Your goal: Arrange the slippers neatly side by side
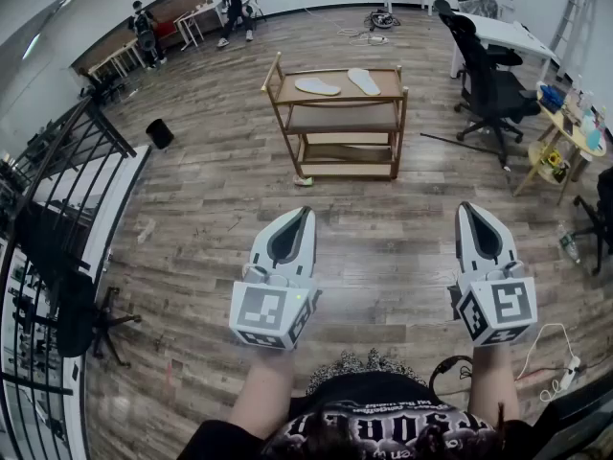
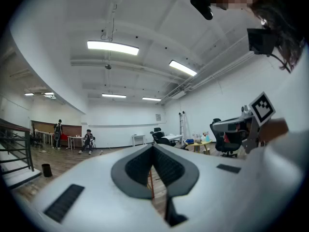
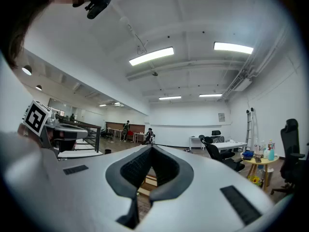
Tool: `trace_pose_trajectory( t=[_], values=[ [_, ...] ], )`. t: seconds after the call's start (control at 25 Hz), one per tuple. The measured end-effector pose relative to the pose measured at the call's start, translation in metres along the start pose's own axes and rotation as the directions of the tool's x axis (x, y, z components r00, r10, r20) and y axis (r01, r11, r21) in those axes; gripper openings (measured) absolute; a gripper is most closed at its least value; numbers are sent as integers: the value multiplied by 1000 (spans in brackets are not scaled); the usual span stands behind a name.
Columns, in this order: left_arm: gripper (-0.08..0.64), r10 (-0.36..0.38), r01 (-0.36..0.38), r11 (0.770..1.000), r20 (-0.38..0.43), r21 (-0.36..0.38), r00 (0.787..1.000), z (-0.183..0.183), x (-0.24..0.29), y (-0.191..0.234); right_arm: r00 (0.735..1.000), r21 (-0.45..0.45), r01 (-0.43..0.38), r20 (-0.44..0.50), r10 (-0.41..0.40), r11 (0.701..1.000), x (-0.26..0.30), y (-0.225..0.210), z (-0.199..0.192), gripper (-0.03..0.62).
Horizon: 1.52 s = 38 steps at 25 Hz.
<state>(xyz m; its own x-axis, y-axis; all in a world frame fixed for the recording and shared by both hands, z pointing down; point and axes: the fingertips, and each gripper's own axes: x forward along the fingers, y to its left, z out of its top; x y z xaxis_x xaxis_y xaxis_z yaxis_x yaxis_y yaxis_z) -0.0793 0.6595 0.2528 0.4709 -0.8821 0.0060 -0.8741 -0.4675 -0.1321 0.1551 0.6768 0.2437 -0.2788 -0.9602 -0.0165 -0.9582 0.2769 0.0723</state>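
Two pale, flat slippers lie on the top shelf of a wooden cart (image 1: pixel 341 90) several steps ahead: the left slipper (image 1: pixel 317 86) angled, the right slipper (image 1: pixel 364 80) a little apart from it. My left gripper (image 1: pixel 308 210) and right gripper (image 1: pixel 465 205) are held level over the wood floor, pointing toward the cart and well short of it. Both are shut with nothing between the jaws. In the left gripper view the tips of the left gripper (image 2: pixel 153 145) meet; a cart leg (image 2: pixel 150 182) shows through the gap below them. The right gripper (image 3: pixel 151 146) looks the same in its own view.
A black office chair (image 1: pixel 488 84) and white desk (image 1: pixel 510 33) stand at the right, with a round yellow side table (image 1: pixel 563 134) nearer. A black railing (image 1: pixel 72 156) and a small black bin (image 1: pixel 160 133) are at the left. Cables (image 1: pixel 554 357) lie on the floor near my right.
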Motion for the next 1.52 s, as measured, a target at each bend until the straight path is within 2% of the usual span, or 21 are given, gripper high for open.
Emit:
trace_pose_trajectory(
  t=[0.52,1.04,1.52],
  values=[
    [-9,-11,11,1000,-11,-16,1000,-11,2,-6,1000,15,2,-16,-1,1000,1,-3,-11,5],
    [-9,-23,23,999,-23,-38,999,-20,8,-26,999,97,-29,-43,33,995,-6,-17,-33,5],
    [-9,21,-22,999,-27,-42,999,-20,15,-53,998,96,-64,-23,66,993,-10,-45,-35,5]
  ],
)
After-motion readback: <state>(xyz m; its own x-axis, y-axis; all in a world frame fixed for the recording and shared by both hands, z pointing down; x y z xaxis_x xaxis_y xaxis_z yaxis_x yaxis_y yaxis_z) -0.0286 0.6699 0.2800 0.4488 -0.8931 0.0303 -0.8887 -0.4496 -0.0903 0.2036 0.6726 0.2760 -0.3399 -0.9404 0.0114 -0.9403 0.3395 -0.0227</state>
